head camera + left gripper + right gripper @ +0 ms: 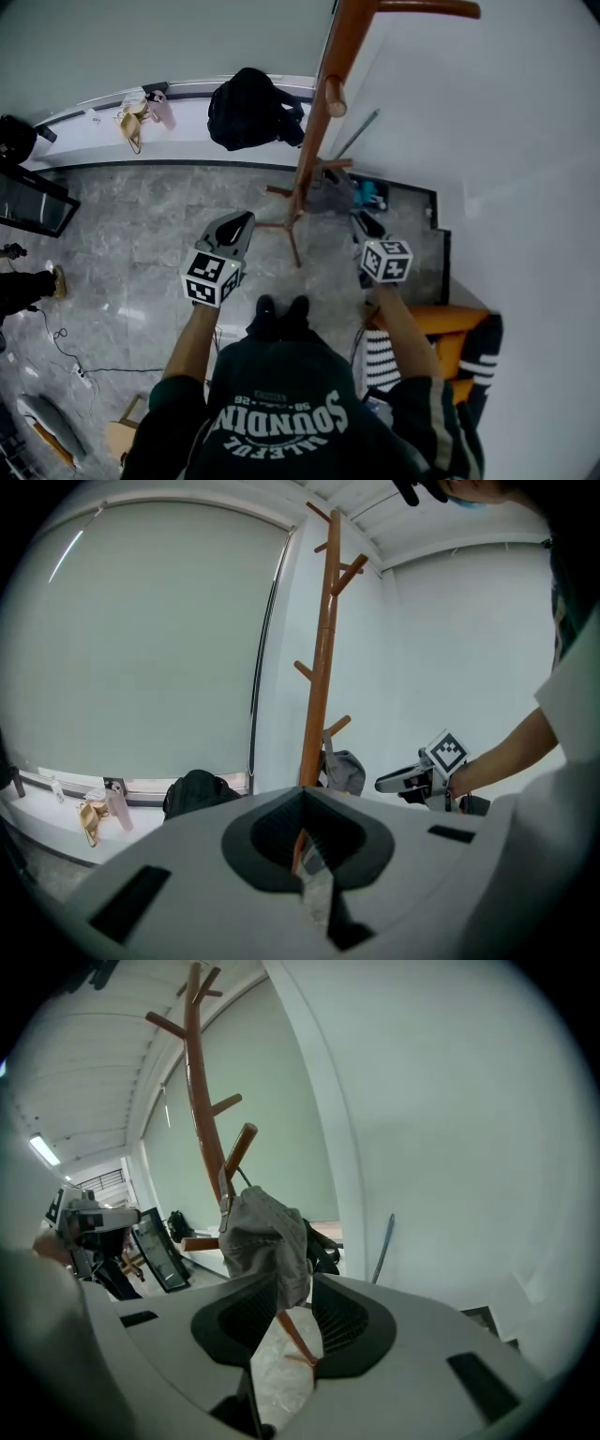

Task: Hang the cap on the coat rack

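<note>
Right gripper [292,1283] jaws are held apart around cap [267,1237] hem. Cap is judged hung on rack [202,1119]. Straight pull-back is advised so nothing is snagged. Left gripper [302,794] is closed, empty.

Around you: grey marble floor [131,262], white walls [487,141], blinded window [141,639], white sill [187,120] holding black backpack [251,108], strip light [42,1150] overhead.

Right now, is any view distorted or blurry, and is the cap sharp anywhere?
Head view: strong fisheye, the coat rack bows, and the glossy floor shows soft glare. Left gripper view: dark corners, evenly lit, no motion blur. Right gripper view: the cap is sharp, with black corners too.
</note>
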Motion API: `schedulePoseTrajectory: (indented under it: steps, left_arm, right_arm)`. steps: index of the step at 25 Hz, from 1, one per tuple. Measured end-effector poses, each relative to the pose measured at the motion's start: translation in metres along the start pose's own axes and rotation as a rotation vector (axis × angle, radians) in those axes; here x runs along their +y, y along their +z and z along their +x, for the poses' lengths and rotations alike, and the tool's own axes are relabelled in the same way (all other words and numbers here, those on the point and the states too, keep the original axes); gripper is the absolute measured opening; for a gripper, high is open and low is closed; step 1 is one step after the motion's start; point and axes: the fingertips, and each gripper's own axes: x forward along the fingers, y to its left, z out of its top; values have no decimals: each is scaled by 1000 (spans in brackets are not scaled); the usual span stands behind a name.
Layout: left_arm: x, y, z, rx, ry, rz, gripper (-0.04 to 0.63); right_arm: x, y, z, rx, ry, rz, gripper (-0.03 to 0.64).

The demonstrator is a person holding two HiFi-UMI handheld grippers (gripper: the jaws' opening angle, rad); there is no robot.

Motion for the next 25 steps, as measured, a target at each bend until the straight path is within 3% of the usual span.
schedulePoseTrajectory:
  steps: [7,12,25]
  left_arm:
    - [-24,12,11,-18,-63,24,0]
    - [-45,26,25,-45,-116,64,0]
    - [-79,60,38,-100,-194,108,0]
  right_arm:
    - [32,8,-31,-62,8,-87,58]
    - [56,37,-60,-169,18,-128,15]
    - [75,104,-120,-396,-4,-156,-2]
